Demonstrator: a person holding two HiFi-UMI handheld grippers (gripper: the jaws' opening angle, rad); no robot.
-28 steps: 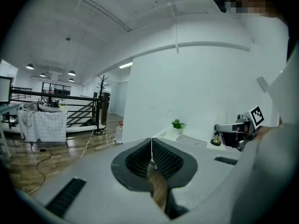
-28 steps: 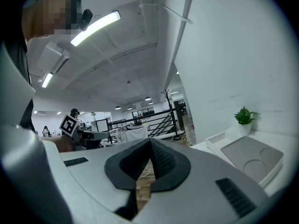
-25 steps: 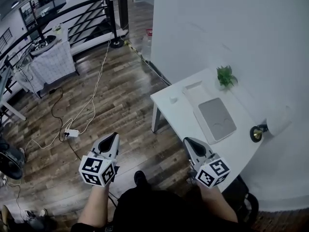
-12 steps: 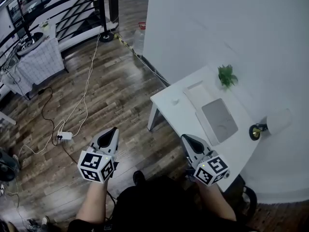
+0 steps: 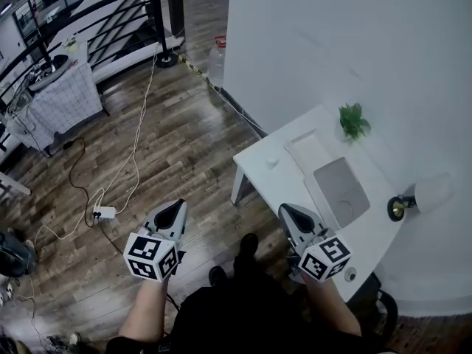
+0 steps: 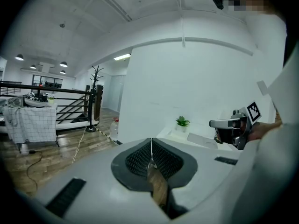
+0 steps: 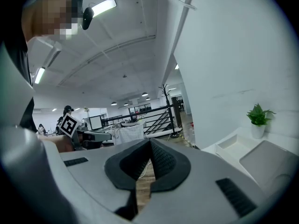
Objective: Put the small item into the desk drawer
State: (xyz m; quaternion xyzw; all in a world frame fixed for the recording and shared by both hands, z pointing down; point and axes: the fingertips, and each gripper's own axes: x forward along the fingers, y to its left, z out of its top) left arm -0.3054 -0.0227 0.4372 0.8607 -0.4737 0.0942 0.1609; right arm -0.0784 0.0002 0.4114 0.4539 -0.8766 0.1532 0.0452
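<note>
A small white item [image 5: 272,163] lies near the left end of the white desk [image 5: 258,175], which stands against the wall. No drawer shows in any view. My left gripper [image 5: 175,211] hangs over the wooden floor, left of the desk, shut and empty; its pads [image 6: 151,141] meet at the tip. My right gripper [image 5: 287,212] hovers at the desk's near edge, its jaws also together with nothing between them [image 7: 150,141]. Each gripper shows in the other's view: the right gripper [image 6: 224,123] and the left gripper [image 7: 93,135].
On the desk are a white tray [image 5: 308,147], a grey pad [image 5: 341,190], a potted plant [image 5: 354,120] and a lamp [image 5: 402,207]. A water bottle [image 5: 217,61] stands by the wall. Cables and a power strip [image 5: 104,213] cross the floor; a cloth-covered table [image 5: 55,94] and railing are far left.
The person has stepped forward: the floor has slid back in the view and a shoe now shows between the grippers. Both grippers went along and stay shut and empty.
</note>
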